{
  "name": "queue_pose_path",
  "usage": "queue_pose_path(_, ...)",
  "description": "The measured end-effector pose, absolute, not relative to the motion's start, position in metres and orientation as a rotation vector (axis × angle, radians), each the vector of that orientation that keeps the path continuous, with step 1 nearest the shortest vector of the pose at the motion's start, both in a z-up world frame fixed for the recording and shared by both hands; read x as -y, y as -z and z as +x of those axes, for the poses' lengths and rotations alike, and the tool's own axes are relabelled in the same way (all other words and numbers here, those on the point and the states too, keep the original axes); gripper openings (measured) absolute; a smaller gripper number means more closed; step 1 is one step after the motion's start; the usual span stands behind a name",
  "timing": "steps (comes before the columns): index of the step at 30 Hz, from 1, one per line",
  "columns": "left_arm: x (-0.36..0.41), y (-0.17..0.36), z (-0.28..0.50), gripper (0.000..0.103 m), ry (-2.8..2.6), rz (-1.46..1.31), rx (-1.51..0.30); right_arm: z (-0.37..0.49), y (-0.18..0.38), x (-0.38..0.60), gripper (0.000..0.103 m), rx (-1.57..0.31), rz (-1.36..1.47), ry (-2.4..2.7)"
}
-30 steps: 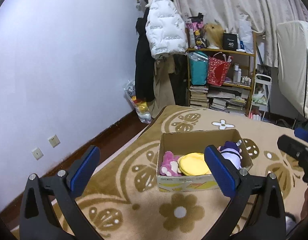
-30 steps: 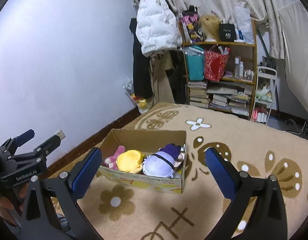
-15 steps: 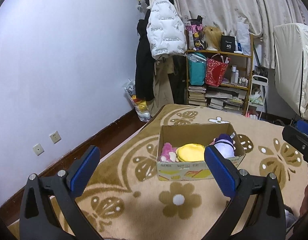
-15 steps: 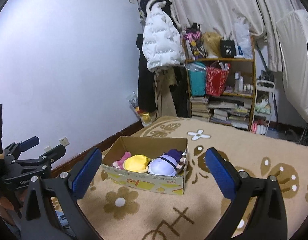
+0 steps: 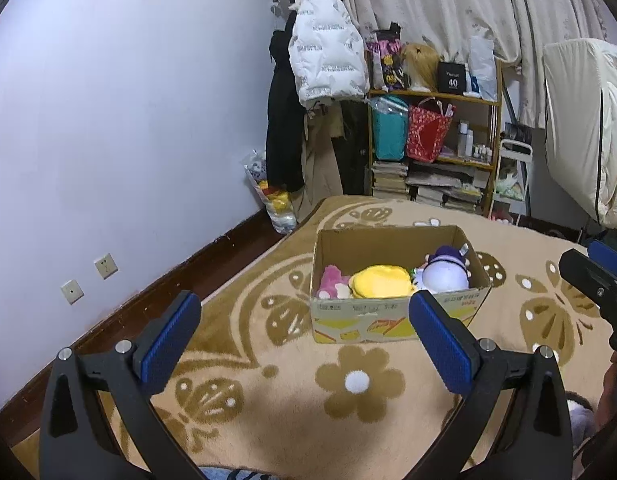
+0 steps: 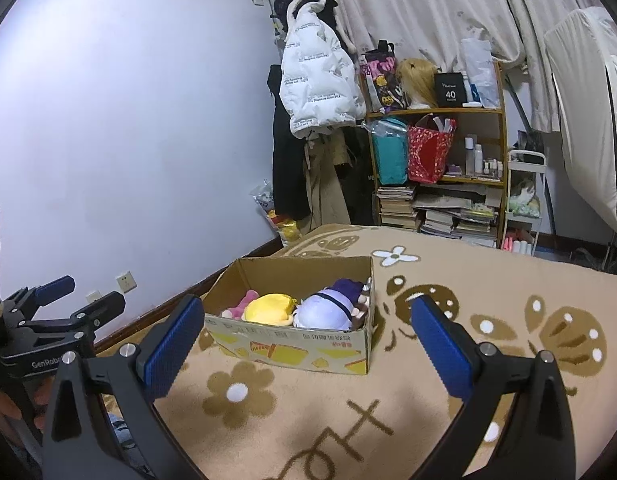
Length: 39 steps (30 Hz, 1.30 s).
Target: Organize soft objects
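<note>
One open brown cardboard box (image 5: 396,316) with yellow print on its side stands on the beige carpet with brown flower patterns (image 5: 348,384). The box holds three soft toys in a row: one pink plush toy (image 5: 330,286) at the left end, one yellow plush toy (image 5: 382,280) in the middle, and one round pale lavender plush toy with a dark purple top (image 5: 446,270) at the right end. All three lie below the box rim, touching each other.

Your left gripper (image 5: 304,338) hangs above the carpet on the near side of the box; its two blue-padded fingers (image 5: 170,340) are spread wide with nothing between them. Your right gripper (image 6: 306,340) also hangs on the near side of the box, its two blue-padded fingers (image 6: 438,344) likewise spread wide and empty.

Against the far wall stands one wooden shelf unit (image 6: 440,176). It holds one teal bag (image 6: 390,152), one red bag (image 6: 428,152), and stacked books on the bottom level. One white puffer jacket (image 6: 318,80) hangs beside the shelf.
</note>
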State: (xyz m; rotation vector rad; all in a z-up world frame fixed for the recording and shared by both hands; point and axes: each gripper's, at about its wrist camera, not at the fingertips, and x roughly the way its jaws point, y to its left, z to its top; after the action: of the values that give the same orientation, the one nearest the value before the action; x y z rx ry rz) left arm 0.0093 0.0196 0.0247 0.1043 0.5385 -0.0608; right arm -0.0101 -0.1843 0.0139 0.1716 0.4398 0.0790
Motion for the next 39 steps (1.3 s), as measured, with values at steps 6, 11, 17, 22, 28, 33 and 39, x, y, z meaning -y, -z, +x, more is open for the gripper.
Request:
queue_pose_path(6,-0.016,-0.016,0.017,0.103,0.075,0.109,-0.571,-0.006,-0.003,0.186,0.103,-0.46,0.188,-0.081)
queue_pose_path(11,-0.014,-0.011,0.021,0.103,0.072,0.113,-0.584,-0.004,0.004,0.187,0.103,-0.469,0.191,-0.074)
queue_pose_path(17,-0.008,-0.002,0.026,0.103,0.073,0.135,-0.603,0.002,0.01,0.184,0.103,-0.491,0.186,-0.076)
queue_pose_path(22,-0.005,0.0,0.028,0.103,0.08,0.139,-0.609,0.005,0.016,0.183,0.103,-0.509,0.183,-0.069)
queue_pose_path(28,-0.004,-0.001,0.027,0.103,0.089,0.142,-0.611,0.008,0.019,0.181,0.103,-0.518,0.179,-0.069)
queue_pose_path(33,-0.002,0.0,0.027,0.103,0.09,0.152,-0.609,0.01,0.02,0.182,0.103,-0.522,0.182,-0.07)
queue_pose_path(39,0.002,0.002,0.029,0.103,0.099,0.165,-0.615,0.011,0.025,0.183,0.103,-0.525,0.185,-0.064)
